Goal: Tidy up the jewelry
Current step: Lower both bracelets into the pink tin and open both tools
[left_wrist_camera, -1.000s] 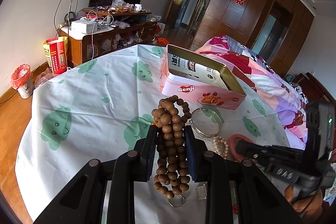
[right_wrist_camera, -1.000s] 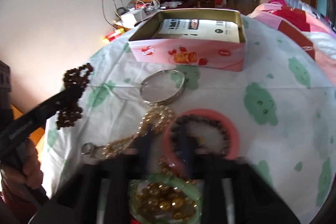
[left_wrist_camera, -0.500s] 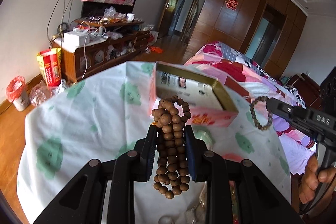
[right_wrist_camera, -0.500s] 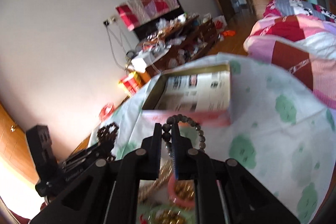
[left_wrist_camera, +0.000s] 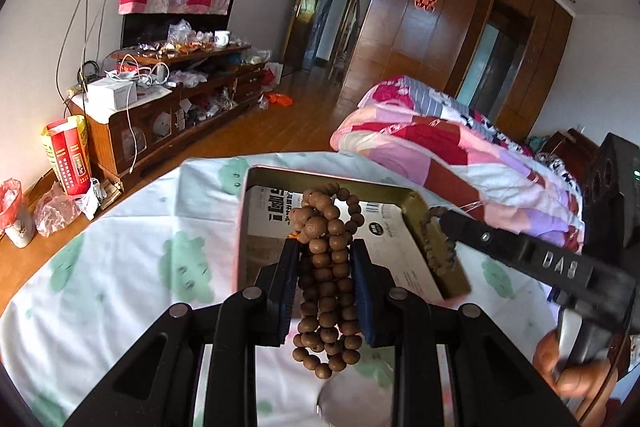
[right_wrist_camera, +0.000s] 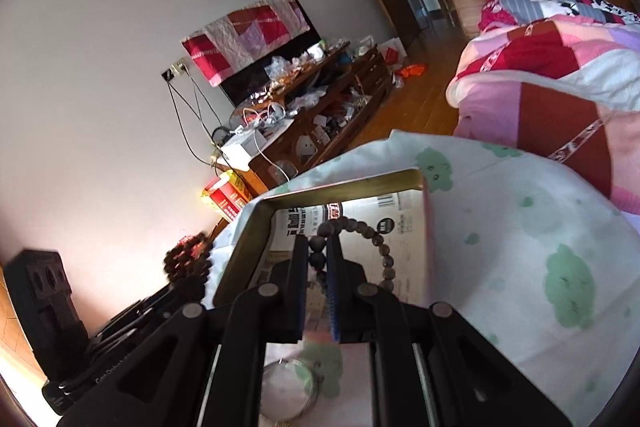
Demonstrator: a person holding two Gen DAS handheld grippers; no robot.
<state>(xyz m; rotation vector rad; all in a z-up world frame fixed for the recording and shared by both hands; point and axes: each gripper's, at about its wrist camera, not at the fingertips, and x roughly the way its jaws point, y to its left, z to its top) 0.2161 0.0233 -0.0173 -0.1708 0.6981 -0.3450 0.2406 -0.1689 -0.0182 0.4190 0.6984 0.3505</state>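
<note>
My left gripper (left_wrist_camera: 324, 247) is shut on a bundle of brown wooden beads (left_wrist_camera: 326, 291) that hangs between its pads, held over the near part of the open pink tin (left_wrist_camera: 416, 201). My right gripper (right_wrist_camera: 318, 243) is shut on a dark bead bracelet (right_wrist_camera: 376, 239), whose loop dangles over the tin (right_wrist_camera: 340, 189). A printed paper lies on the tin's floor. In the left wrist view the right gripper (left_wrist_camera: 444, 223) reaches in from the right with the bracelet (left_wrist_camera: 436, 247) at the tin's right wall. In the right wrist view the wooden beads (right_wrist_camera: 186, 261) show at the left.
The tin stands on a round table under a white cloth with green prints (left_wrist_camera: 120, 267). A silver bangle (right_wrist_camera: 288, 395) lies on the cloth near me. A bed with a patchwork quilt (left_wrist_camera: 440, 147) is beyond on the right, a cluttered wooden cabinet (left_wrist_camera: 180, 107) on the left.
Both grippers moved forward from the jewellery pile to over the tin. The right one shut on the dark bracelet, lifted it off the pink ring and rolled. The left kept its beads.
</note>
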